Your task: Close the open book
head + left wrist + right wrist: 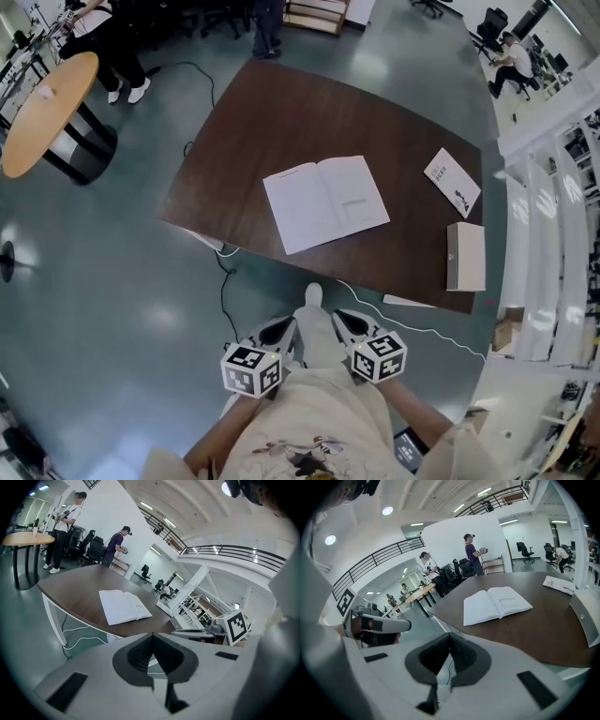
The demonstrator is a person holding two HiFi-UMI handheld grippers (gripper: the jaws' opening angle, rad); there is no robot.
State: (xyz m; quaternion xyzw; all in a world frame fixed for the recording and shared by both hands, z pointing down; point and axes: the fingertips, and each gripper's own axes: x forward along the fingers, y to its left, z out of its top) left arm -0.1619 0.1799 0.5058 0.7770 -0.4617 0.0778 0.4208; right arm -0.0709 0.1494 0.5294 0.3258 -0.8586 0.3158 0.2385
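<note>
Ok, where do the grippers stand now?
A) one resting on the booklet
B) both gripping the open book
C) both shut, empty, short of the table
C: left gripper and right gripper hang over the floor before the table, jaws together, open book untouched.

Left gripper point(279, 332), right gripper point(349, 324) side by side at lower centre of frame, close to torso, tilted downward. Both jaw pairs pressed together, nothing between.

Table point(281, 112) dark matt wood; open book point(325, 202) white matt paper; floor point(112, 281) glossy, smooth.
</note>
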